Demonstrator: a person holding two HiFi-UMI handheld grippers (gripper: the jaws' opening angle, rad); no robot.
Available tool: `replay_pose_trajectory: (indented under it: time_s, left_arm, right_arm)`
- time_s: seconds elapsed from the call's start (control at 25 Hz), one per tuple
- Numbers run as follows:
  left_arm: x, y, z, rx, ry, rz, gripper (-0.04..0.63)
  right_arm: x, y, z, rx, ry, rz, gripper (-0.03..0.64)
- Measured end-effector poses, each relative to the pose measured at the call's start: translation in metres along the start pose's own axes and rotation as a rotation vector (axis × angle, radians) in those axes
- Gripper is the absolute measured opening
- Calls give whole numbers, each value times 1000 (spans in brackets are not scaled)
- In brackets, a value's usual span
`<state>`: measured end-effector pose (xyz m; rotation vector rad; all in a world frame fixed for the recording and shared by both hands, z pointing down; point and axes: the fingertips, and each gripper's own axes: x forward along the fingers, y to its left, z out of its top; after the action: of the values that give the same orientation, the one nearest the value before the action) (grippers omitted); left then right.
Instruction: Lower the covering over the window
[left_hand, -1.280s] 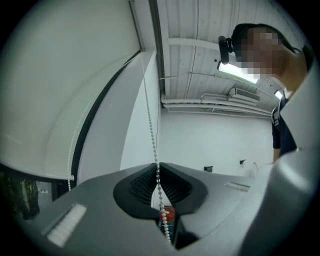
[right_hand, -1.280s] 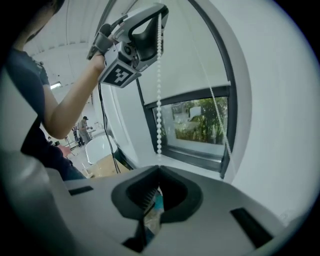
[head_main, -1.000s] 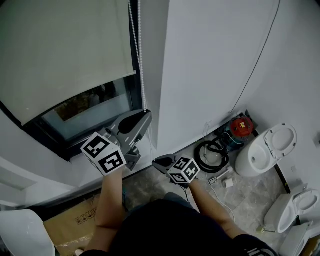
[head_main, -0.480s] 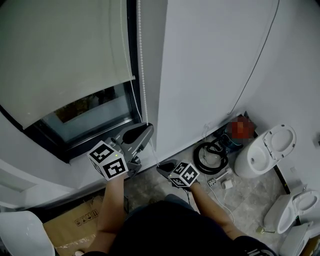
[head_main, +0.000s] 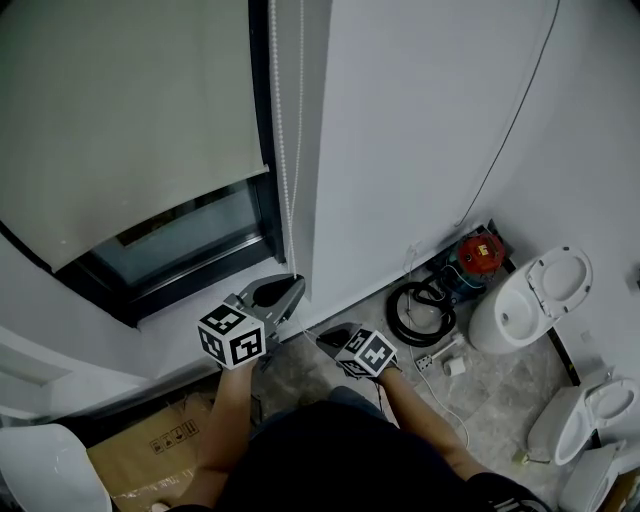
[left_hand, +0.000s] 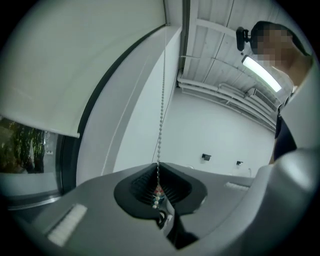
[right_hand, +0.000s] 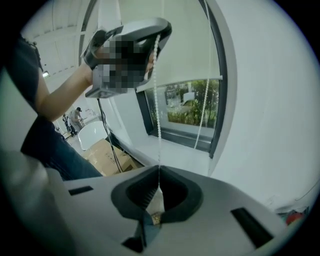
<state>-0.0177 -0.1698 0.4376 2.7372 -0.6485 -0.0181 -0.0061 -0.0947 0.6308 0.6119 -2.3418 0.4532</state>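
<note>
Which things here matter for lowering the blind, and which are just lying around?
For the job: roller blind, bead chain, left claw, right claw, both shut on it.
Lying about: toilet bowl, coiled hose, cardboard box.

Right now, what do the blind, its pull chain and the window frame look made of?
Blind: matte off-white fabric, likely; flat, no slats. Pull chain: small white beads, probably plastic; no metallic shine. Window frame: dark, smooth; painted metal or plastic, can't tell.
</note>
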Motion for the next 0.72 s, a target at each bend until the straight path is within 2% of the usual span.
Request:
replay_pose_trajectory:
  time_s: [0.16,0.36,0.44,0.52,0.6,0.72]
  left_arm:
    - [-1,-4,-26,-93,6,-29,21]
    - [-2,3,-30,-84,19,-15,21]
    - [-2,8,-48,-78,71,10,21]
    - [-3,10,-67,-106,109,16,21]
    - [-4,9,-74,-143,106,10,21]
    - [-4,11,-74,-142,103,16,21]
  right_arm:
    - [-1,2,2,-4,-2,1,14]
    - [4,0,8,-13,-4,9,14]
    - [6,0,10,-26,-1,15,14]
    - [5,-1,14,-33,-2,15,14]
    - [3,-2,17,-33,-8,15,14]
    - [1,-2,17,-39,-18,24,14]
